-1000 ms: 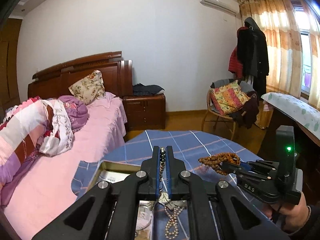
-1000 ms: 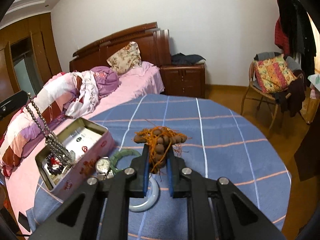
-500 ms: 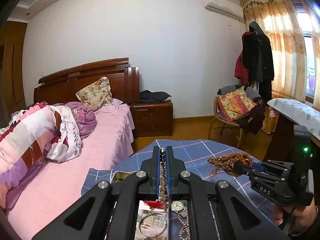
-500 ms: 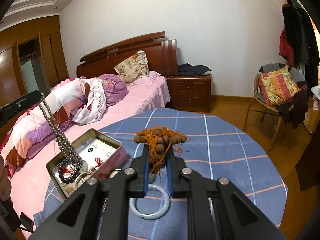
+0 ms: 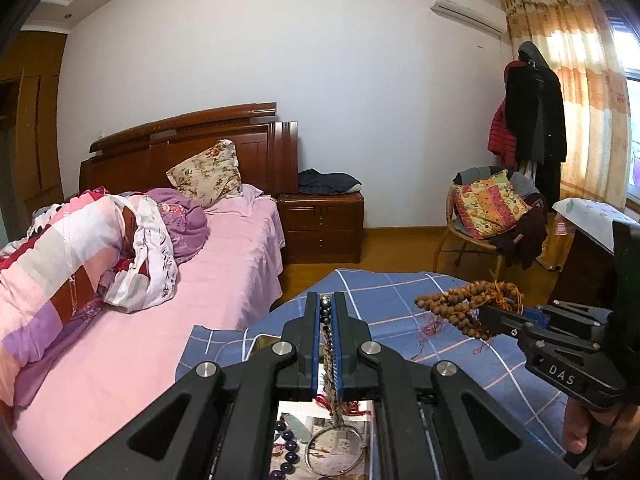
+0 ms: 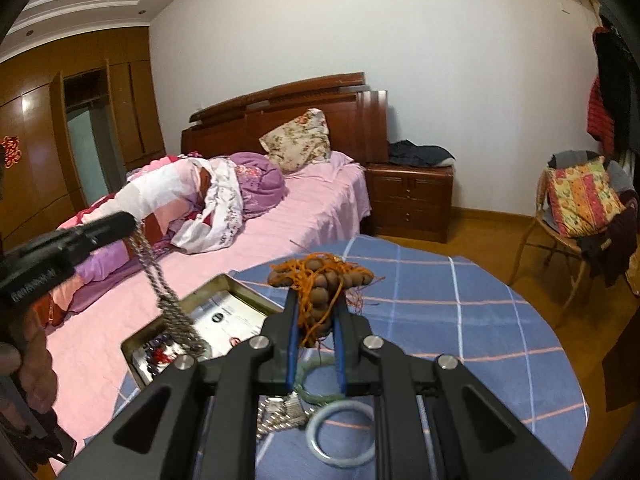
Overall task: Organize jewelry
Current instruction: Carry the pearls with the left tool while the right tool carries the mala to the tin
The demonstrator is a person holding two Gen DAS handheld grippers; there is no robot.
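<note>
Claws on both sides are each pinching a piece of jewelry above a round worktop [image 6: 460, 304] covered in blue cloth with pale checked lines. The left claw [image 5: 327, 312] has its blue-padded fingers pressed together on a string of dark metallic beads [image 5: 325, 310], which hangs down from the fingertips into an open, shallow rectangular metal tin [image 6: 224, 282] at the worktop's left edge, beside a bed with a pink sheet [image 5: 168, 320]. Inside the tin lie dark purple beads [image 5: 290, 446], a thin silver ring-shaped bangle [image 5: 334, 450] and something red, on printed paper. From the right wrist view the same bead string [image 6: 160, 280] drapes from the left claw [image 6: 128, 222] down to the tin's contents.

The right claw [image 6: 316, 300] grips a bundle of brown wooden beads tangled with orange thread [image 6: 320, 280]; the bundle bulges above the fingertips and is held clear of the cloth. Below it on the worktop rest a pale blue-grey smooth bangle [image 6: 344, 438], a green bangle [image 6: 316, 382] and a small heap of silver metal pieces [image 6: 280, 410]. A hand [image 5: 588, 424] grips the right claw's handle.
</note>
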